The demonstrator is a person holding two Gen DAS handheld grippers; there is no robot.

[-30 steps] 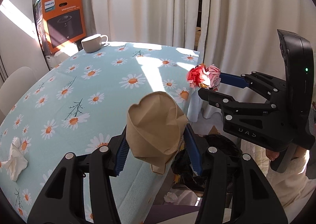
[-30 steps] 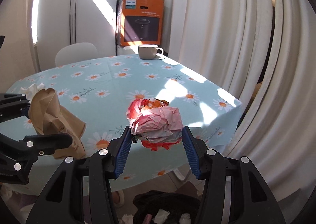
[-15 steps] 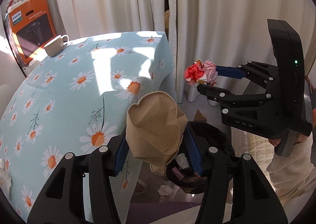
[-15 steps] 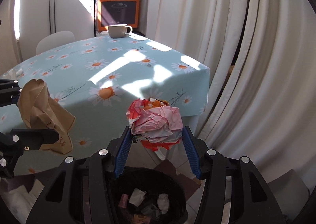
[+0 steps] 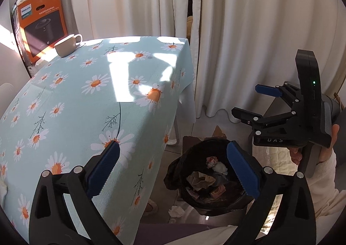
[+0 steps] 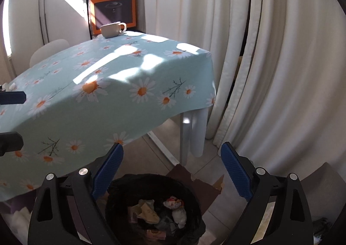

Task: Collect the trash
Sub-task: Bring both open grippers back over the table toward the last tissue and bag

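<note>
Crumpled brown paper (image 5: 200,180) and pink wad (image 5: 212,160) lie in the black bin (image 5: 173,171). Left gripper (image 5: 173,169) and right gripper (image 6: 172,171): jaws apart, empty. Bin's rim at 6 o'clock cut off

Trash bin (image 6: 154,208) bottom centre, on floor right of the surface (image 6: 103,85); crumpled papers (image 6: 149,210) inside. Cup (image 6: 112,29) upper left, box (image 6: 113,6) behind.

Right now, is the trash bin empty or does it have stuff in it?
It has stuff in it. The black-lined trash bin holds brown crumpled paper, a pink-and-white wad and other scraps; it isn't full.
</note>
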